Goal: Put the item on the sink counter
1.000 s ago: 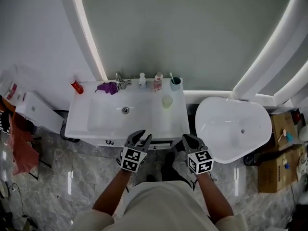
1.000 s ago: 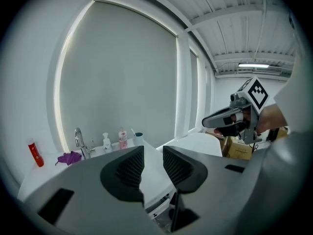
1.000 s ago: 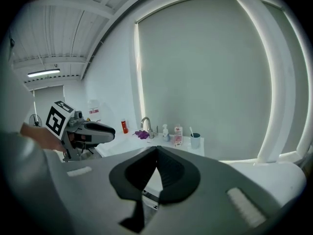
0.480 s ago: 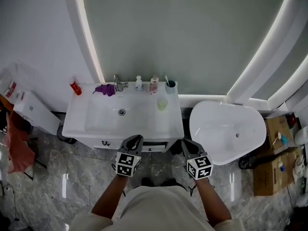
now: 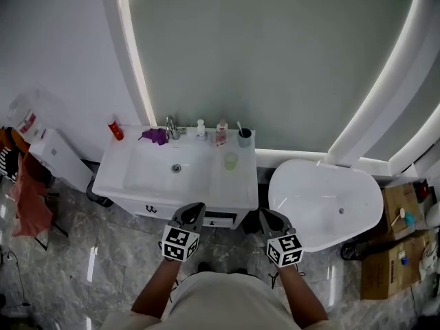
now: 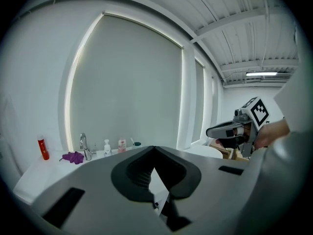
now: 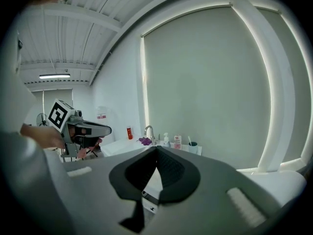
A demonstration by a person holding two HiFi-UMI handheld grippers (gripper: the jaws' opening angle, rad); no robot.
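With the pale cup (image 5: 231, 160) already on the sink's (image 5: 240, 184) surface, right of its basin, placing looks done: left gripper (image 5: 194, 209) and right gripper (image 5: 267, 216) hang before the sink, jaws together, empty; next, likely just withdraw.

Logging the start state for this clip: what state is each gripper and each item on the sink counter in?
Left gripper: jaws shut, empty.
Right gripper: jaws shut, empty.
Red bottle: upright, back left corner.
Purple cloth: crumpled beside faucet.
Pale cup: upright.
Dark cup: upright, holds toothbrush.
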